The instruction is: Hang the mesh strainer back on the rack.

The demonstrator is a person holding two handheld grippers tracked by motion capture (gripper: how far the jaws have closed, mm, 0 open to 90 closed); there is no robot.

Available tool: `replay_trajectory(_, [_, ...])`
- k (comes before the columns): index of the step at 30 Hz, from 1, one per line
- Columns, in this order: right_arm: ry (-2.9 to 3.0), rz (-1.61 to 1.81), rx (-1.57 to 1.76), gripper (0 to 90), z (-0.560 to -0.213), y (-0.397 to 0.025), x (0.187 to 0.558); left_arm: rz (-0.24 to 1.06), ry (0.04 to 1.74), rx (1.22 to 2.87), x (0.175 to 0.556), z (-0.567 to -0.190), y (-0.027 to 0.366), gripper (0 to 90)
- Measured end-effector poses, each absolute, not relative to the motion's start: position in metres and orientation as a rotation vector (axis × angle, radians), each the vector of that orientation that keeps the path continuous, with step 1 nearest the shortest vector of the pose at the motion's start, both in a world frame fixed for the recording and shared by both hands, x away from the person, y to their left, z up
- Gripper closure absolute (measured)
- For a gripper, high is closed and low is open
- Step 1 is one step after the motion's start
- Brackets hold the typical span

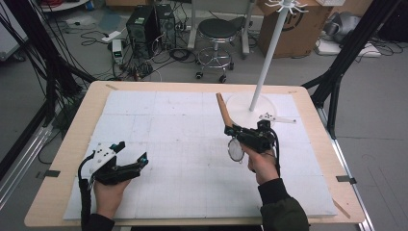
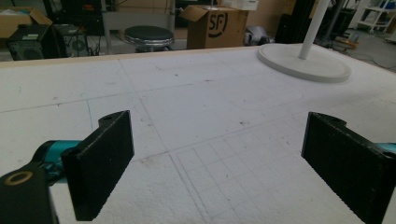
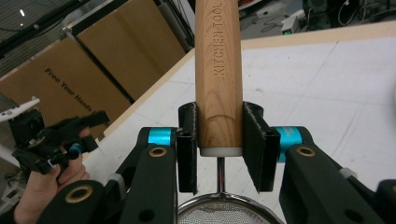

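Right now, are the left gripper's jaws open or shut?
Open: the left gripper shows its two black jaws standing wide apart, with bare white table mat between them.

Smooth wooden handle (image 3: 218, 74), shiny metal mesh strainer (image 3: 224, 215), matt white foam mat (image 1: 183, 159).

Small round metal mesh strainer with light wooden handle (image 1: 226, 120), held clear above white foam-covered table, right of centre. Handle (image 3: 218, 74) smooth, cylindrical, stamped "KITCHEN TOOL", angled up and away toward table's far edge; white collar and thin metal stem join it to steel-rimmed sieve bowl (image 1: 235, 150), which hangs at near end. Handle's lower end clamped between black pads.
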State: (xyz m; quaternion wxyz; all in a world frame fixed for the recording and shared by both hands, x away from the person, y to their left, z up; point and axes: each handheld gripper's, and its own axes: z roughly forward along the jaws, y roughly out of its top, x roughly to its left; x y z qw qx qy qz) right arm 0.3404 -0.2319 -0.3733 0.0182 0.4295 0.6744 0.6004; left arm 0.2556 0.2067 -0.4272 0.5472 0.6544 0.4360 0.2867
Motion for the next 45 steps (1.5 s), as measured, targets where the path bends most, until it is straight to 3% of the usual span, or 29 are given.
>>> replay_trajectory(26, [1.755, 2.096, 1.324, 69.0, -0.32, -0.28, 0.356, 0.664, 1.041, 1.547, 0.255, -0.428, 0.209, 9.8])
replay_trajectory(45, [1.642, 2.086, 1.296, 69.1, -0.295, -0.3, 0.358, 0.657, 1.052, 1.546, 0.254, -0.429, 0.21, 9.8])
